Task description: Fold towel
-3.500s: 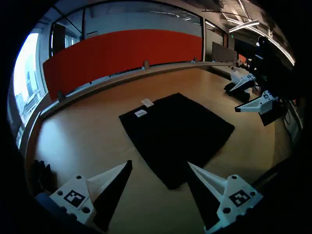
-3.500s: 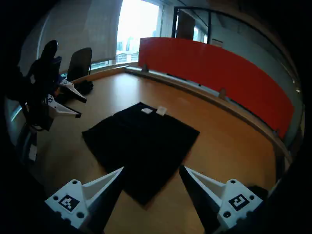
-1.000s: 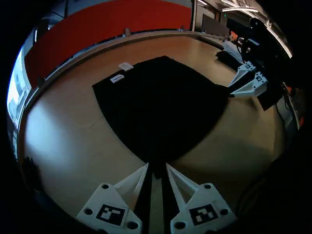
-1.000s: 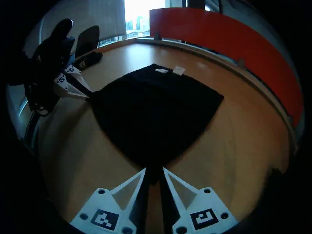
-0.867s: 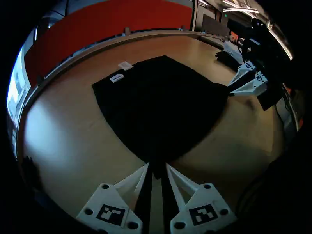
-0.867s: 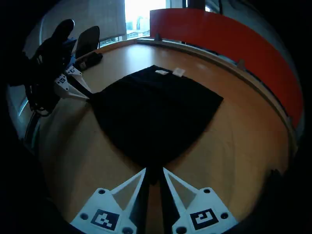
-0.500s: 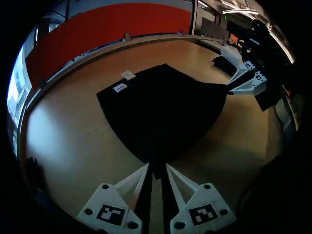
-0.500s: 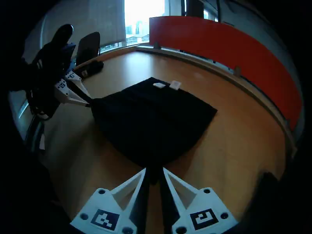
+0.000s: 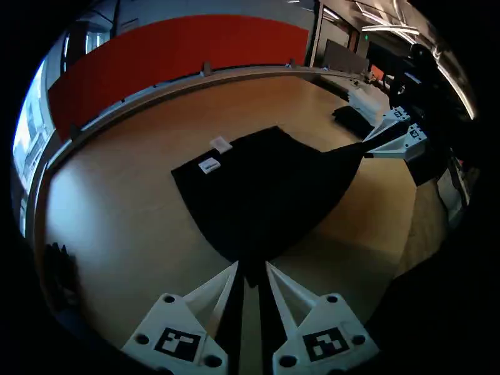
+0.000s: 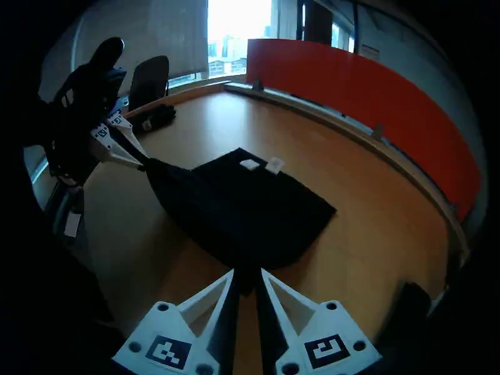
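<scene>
Raised since half a second ago: towel near edge, off table; far edge resting | left gripper, right gripper: each pinched on a corner | risk: uneven carry would skew fold; slack grip could drop corner

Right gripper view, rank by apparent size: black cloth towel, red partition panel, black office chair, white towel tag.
Tied, unranked (panel farther): black cloth towel, red partition panel.
Then black office chair.
Smallest: white towel tag.
</scene>
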The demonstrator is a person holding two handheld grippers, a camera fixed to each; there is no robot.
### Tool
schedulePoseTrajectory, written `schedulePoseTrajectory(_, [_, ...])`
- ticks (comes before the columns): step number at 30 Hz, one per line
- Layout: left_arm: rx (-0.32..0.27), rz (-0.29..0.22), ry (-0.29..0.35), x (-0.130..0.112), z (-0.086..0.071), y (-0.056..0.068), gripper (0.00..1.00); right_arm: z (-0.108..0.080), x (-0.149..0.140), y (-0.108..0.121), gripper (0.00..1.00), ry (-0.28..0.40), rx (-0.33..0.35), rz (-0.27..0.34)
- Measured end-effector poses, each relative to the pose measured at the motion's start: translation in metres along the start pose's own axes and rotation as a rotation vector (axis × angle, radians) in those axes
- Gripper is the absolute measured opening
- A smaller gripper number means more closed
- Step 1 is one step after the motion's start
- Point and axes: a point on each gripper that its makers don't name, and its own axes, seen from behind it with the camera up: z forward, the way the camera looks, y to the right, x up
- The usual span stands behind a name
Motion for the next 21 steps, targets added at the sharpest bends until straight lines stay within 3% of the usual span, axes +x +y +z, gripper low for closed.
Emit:
schedulePoseTrajectory(9, [-0.008, -0.044, 0.018, 0.010, -0.024, 0.009, 0.14, -0.022, 0.010, -0.006, 0.16, 0.010, 0.007, -0.015])
schedulePoseTrajectory(21, [-0.020, -0.039, 0.012, 0.014, -0.042, 0.020, 0.14, -0.043, 0.014, -0.014, 0.16, 0.009, 0.024, -0.020])
